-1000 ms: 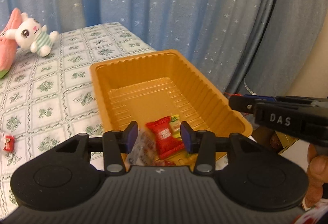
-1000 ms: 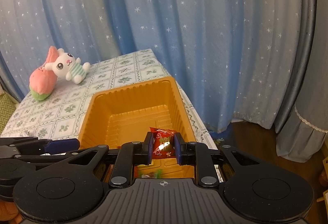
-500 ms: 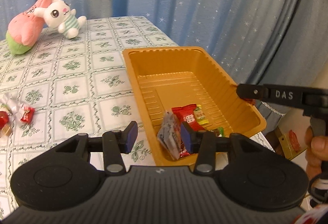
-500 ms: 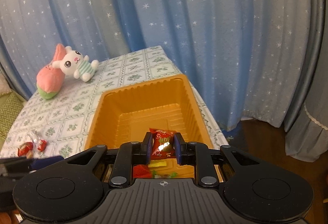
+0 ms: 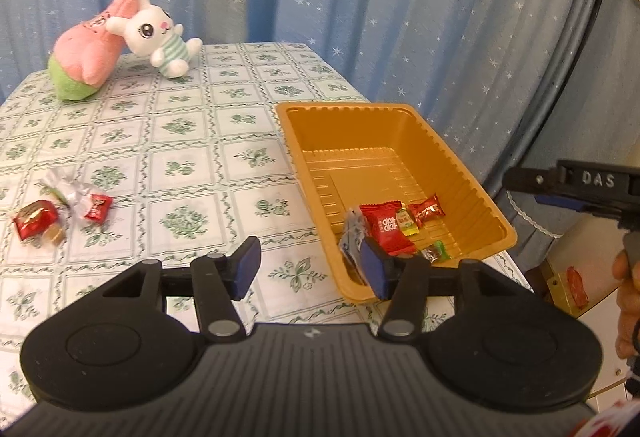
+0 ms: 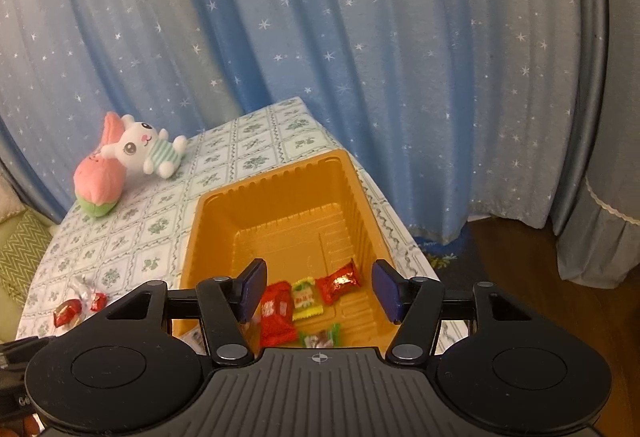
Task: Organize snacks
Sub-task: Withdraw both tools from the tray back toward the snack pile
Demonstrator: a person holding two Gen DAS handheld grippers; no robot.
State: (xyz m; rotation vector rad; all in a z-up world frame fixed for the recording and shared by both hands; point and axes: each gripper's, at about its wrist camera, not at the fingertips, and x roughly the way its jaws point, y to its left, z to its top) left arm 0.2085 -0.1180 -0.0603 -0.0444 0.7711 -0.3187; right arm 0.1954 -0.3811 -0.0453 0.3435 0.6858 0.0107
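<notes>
Snacks in small wrappers sit in two groups: several lie in the near end of the orange ribbed plastic tray (image 6: 276,205), and a few lie loose on the green-and-white floral tablecloth (image 5: 192,165). We note the right gripper (image 6: 320,289) above the tray's near end, its blue-padded jaws opening with nothing pinched; just ahead and below, between the jaws, lie a red foil-wrapped candy (image 6: 338,282), a yellow-edged packet (image 6: 306,297), a larger red packet (image 6: 275,317) and a green-ended clear-wrapped sweet (image 6: 320,337). We record the left gripper (image 5: 310,269) beside the tray's left wall, jaws opening and empty; its right pad overlaps the tray's near left corner in view, where a clear crinkled wrapper (image 5: 352,237) leans against the wall. Well off to that gripper's left we see the loose group: a red square packet (image 5: 35,218), a silver-and-red wrapped sweet (image 5: 86,199). Far ahead, a white plush rabbit (image 5: 160,39) leans on a pink-and-green plush (image 5: 88,53).
</notes>
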